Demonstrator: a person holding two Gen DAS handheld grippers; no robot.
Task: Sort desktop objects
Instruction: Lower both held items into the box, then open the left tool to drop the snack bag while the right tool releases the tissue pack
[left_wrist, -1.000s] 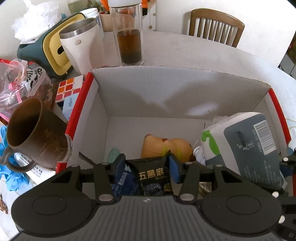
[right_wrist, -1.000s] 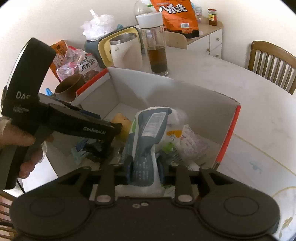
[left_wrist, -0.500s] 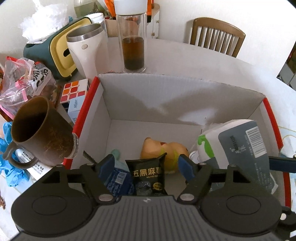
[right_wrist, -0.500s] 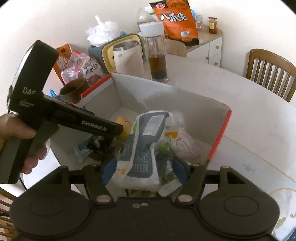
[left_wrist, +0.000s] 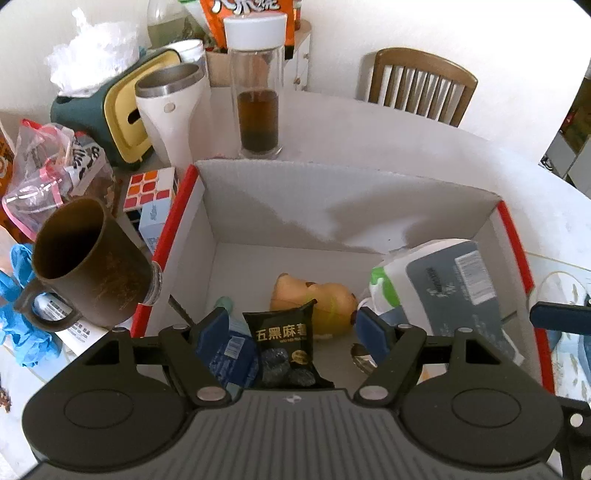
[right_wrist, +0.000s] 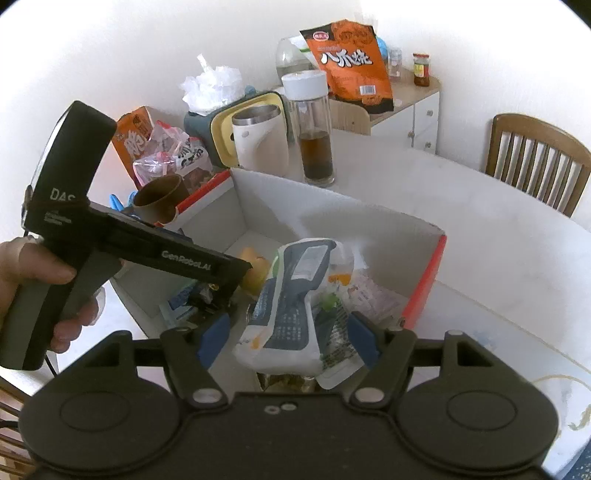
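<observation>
A white cardboard box with red edges (left_wrist: 332, 206) stands on the table and also shows in the right wrist view (right_wrist: 424, 273). My left gripper (left_wrist: 291, 326) is open above a black snack packet (left_wrist: 284, 347) that lies in the box beside a blue packet (left_wrist: 231, 354) and a yellow toy (left_wrist: 317, 299). My right gripper (right_wrist: 288, 336) is open above a white and grey-blue bag (right_wrist: 291, 295) that rests in the box; the bag also shows in the left wrist view (left_wrist: 443, 288). The left gripper's body (right_wrist: 110, 240) is held over the box's left side.
Left of the box stand a brown mug (left_wrist: 81, 266), a puzzle cube (left_wrist: 147, 188), a white steel-rimmed cup (left_wrist: 170, 110), a tissue holder (left_wrist: 99, 110) and snack bags (left_wrist: 48, 162). A glass tea bottle (left_wrist: 258, 88) stands behind the box. A wooden chair (left_wrist: 417, 85) is at the far side.
Both grippers have opened. The left let go of the black snack packet and the right let go of the white and grey-blue bag. Both have drawn back and up a little.
</observation>
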